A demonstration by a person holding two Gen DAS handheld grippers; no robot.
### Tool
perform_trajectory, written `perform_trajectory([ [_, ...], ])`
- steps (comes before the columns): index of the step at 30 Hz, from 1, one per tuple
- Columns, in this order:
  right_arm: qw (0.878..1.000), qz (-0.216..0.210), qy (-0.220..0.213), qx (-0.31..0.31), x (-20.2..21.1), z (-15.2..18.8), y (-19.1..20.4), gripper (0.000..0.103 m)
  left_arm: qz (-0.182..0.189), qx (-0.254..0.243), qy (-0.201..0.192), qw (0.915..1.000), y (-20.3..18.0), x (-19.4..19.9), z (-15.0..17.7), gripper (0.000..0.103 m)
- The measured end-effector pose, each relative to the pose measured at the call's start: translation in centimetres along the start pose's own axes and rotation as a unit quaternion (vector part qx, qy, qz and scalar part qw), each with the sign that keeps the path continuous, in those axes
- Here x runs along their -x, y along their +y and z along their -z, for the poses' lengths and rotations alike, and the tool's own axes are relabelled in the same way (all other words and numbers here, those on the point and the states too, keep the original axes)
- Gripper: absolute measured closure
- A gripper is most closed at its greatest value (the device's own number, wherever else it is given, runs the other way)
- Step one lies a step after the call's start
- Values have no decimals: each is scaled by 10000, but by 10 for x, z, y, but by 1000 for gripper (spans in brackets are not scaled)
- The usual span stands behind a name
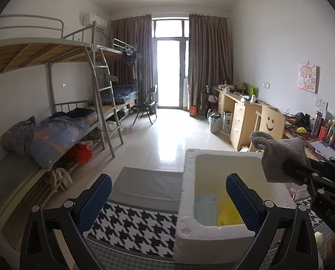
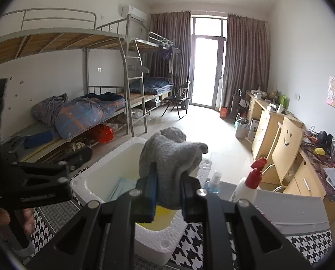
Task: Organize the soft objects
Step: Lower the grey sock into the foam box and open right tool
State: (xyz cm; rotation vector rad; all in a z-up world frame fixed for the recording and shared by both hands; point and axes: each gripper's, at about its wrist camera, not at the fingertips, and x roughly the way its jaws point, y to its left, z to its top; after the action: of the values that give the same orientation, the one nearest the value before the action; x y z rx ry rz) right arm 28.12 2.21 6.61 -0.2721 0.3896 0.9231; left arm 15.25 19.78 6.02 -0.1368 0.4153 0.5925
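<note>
Now our left claw [image 1: 168, 202] is spread wide and empty beside the foam box [image 1: 189, 180], which already holds a blue and a yellow item. Our right claw [image 2: 168, 193] pinches the grey cloth [image 2: 169, 155] above the box, not yet dropped. The box's floor is partly hidden.
</note>
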Motion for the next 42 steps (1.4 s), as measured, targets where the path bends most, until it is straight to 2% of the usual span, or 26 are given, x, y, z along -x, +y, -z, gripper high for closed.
perform_trajectory([
  [19, 9993, -327, 172, 13, -22, -1, 13, 81, -186, 233, 54, 9995, 27, 6, 14, 1],
  [21, 9991, -378, 189, -46, -24, -1, 11, 72, -191, 248, 60, 9995, 30, 6, 15, 1],
  [23, 9990, -398, 155, -146, -24, -1, 5, 48, -190, 273, 64, 9994, 32, 6, 15, 1],
  [25, 9990, -398, 108, -192, -24, -1, 5, 33, -182, 297, 59, 9994, 32, 6, 15, 1],
  [30, 9991, -401, 126, -74, -24, -1, 9, 29, -168, 318, 38, 9993, 34, 8, 15, 1],
  [36, 9988, -478, 15, -67, -19, -1, 10, 14, -170, 332, 43, 9993, 32, 8, 15, 1],
  [42, 9987, -504, 3, 0, -13, -1, 14, 14, -152, 301, -47, 9994, 29, 14, 15, 1],
])
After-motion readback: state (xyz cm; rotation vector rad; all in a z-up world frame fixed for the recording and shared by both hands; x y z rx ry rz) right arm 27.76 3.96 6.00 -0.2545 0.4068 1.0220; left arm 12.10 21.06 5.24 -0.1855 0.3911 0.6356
